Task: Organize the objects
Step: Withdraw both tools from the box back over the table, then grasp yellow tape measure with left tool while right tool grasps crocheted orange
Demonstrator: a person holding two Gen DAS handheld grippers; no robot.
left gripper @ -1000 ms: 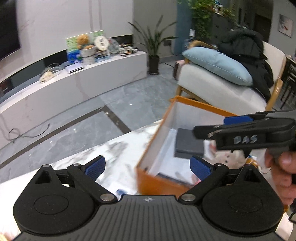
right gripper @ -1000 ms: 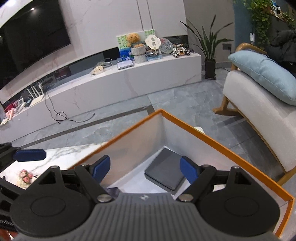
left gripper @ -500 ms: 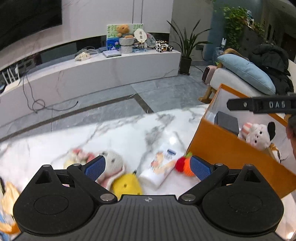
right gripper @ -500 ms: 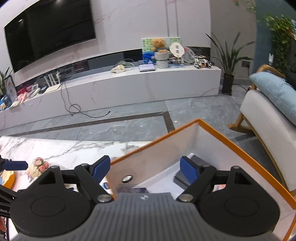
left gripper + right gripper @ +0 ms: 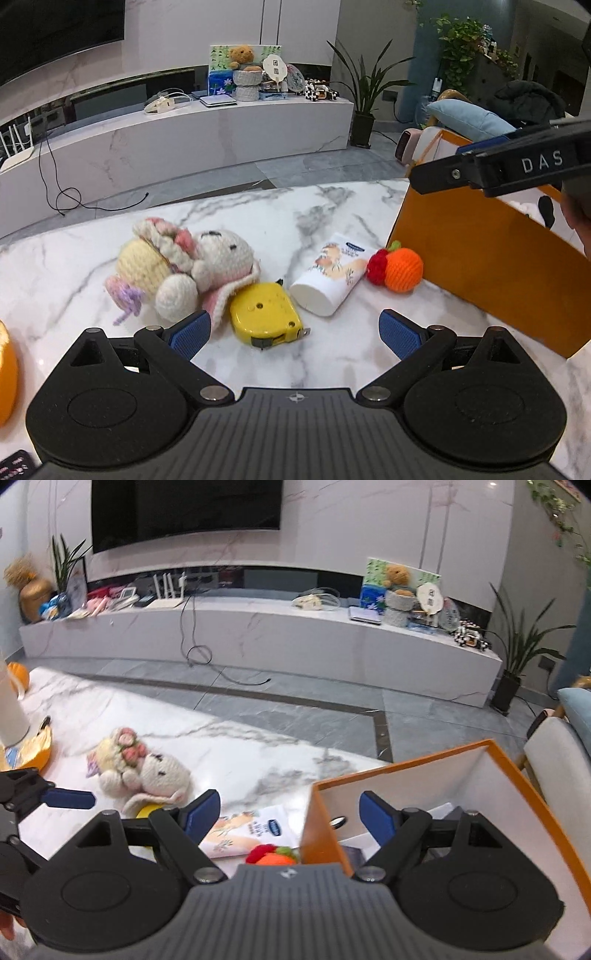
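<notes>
While both sets of tongs hang spread wide with nothing between their blue pads, the left gripper hovers low over a marble table, its gap facing a yellow tape measure that lies flat just ahead. Touching the tape measure's left side is a crocheted rabbit doll, sprawled on its side with a flower garland on its head. Just right of the tape measure lies a white tube with a printed label, tipped over, its far end close to a crocheted orange-and-red fruit. The fruit sits right beside the outer wall of an orange box at the table's right side.

Seen from the right wrist, the right gripper hangs above the box's near corner, one finger over the table and the other over the white interior, where dark flat items lie on the bottom, partly hidden. The tube and the fruit show just beneath it, the rabbit doll farther left. In the left wrist view the right gripper's black arm, lettered DAS, crosses above the box rim.

Beyond the table lie a grey tiled floor, then a long white media bench carrying a teddy bear and assorted clutter, with a dark television on the wall above.
</notes>
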